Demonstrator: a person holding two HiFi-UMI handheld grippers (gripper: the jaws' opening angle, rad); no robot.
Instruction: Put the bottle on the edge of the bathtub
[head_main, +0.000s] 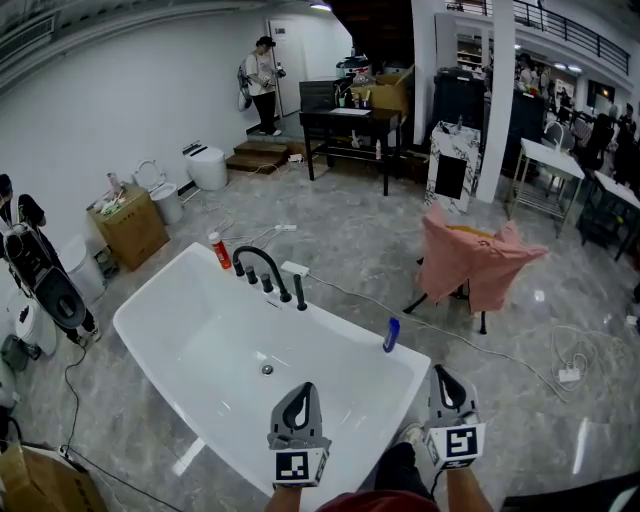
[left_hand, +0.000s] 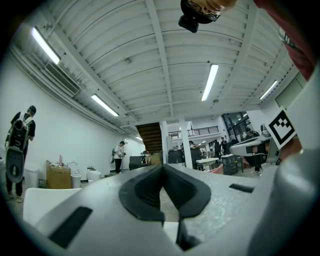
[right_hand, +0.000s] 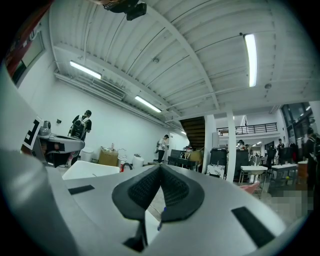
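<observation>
Grey marble floor (head_main: 350, 240) lies open around the white bathtub (head_main: 200, 330). The blue bottle (head_main: 391, 335) stands on its right rim, apart from the left gripper (head_main: 299, 390) and right gripper (head_main: 446, 376), both clenched empty.

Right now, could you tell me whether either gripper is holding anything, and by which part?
Nothing is held. The left gripper and the right gripper are both shut with nothing between their jaws. The blue bottle stands free on the bathtub edge.
</observation>
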